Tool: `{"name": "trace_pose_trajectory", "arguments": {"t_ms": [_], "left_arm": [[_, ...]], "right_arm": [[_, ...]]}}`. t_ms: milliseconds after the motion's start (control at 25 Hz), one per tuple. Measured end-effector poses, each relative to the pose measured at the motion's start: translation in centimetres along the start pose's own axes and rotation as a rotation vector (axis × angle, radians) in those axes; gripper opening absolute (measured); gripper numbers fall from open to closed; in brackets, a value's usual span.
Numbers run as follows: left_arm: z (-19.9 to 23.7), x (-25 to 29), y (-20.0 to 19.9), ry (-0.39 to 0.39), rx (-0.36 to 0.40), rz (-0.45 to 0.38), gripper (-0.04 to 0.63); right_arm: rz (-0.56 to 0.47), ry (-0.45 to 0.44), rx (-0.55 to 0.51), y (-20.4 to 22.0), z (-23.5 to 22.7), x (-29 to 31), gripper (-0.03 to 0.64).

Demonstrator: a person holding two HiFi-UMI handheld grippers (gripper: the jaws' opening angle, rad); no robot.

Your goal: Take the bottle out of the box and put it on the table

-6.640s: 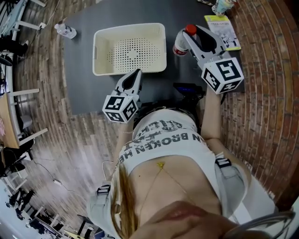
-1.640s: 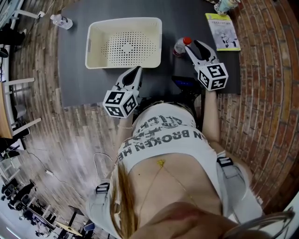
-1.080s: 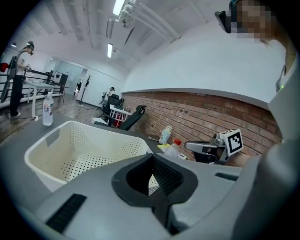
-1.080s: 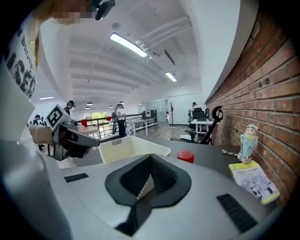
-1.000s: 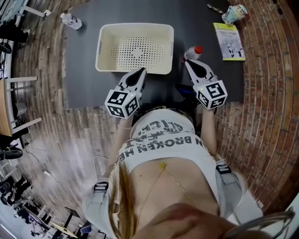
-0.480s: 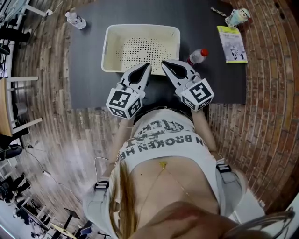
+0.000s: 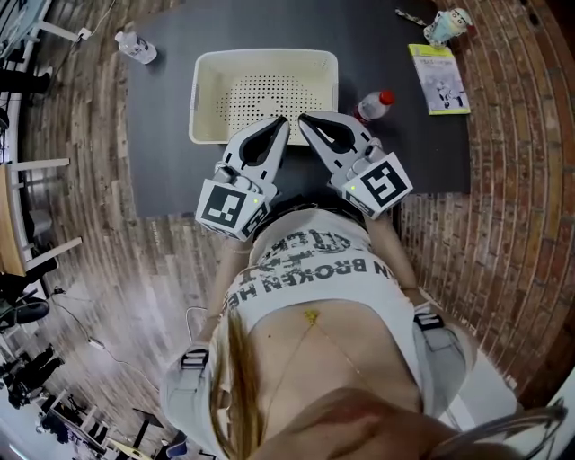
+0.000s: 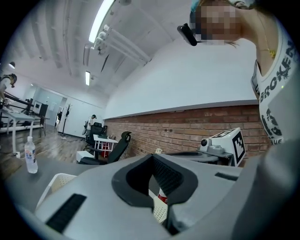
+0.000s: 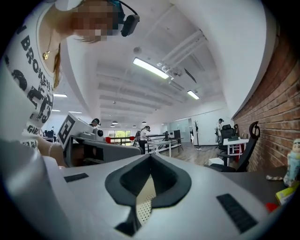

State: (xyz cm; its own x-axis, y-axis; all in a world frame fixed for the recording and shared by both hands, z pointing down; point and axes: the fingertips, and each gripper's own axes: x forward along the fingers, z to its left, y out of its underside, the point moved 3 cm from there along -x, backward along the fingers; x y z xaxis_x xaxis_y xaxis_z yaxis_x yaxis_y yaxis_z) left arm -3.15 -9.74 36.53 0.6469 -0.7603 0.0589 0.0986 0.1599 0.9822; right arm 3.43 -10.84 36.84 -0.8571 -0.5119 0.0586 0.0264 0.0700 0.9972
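A clear bottle (image 7: 373,105) with a red cap stands on the dark table (image 7: 409,144), just right of the cream perforated basket (image 7: 208,90), which holds nothing. Both grippers hover side by side over the basket's near edge, tips close together. My left gripper (image 7: 279,122) is shut and holds nothing; through the slit under its tips the left gripper view shows the bottle (image 8: 161,197). My right gripper (image 7: 305,118) is shut and bare too, well left of the bottle. The right gripper view shows basket holes (image 9: 143,201) under the shut jaws (image 9: 150,157).
A second clear bottle (image 7: 135,45) lies at the table's far left corner. A yellow-green booklet (image 7: 437,78) and a small cup (image 7: 446,22) sit at the far right. Wood floor lies to the left, brick floor to the right. The person stands at the table's near edge.
My right gripper has swung left, away from the bottle, to sit beside the left gripper at the basket's near edge. Both grippers have risen. The bottle stays on the table.
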Motion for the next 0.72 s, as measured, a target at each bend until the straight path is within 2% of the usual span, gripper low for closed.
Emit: {"name": "trace_pose_trajectory", "arguments": {"t_ms": [360, 720], "left_arm": [[-0.42, 0.02, -0.29, 0.01, 0.013, 0.003, 0.005], [-0.52, -0.64, 0.12, 0.003, 0.002, 0.023, 0.005]], "right_arm": [[0.003, 0.025, -0.013, -0.26, -0.29, -0.5, 0.008], [0.027, 0.005, -0.016, -0.04, 0.27, -0.4, 0.008]]}}
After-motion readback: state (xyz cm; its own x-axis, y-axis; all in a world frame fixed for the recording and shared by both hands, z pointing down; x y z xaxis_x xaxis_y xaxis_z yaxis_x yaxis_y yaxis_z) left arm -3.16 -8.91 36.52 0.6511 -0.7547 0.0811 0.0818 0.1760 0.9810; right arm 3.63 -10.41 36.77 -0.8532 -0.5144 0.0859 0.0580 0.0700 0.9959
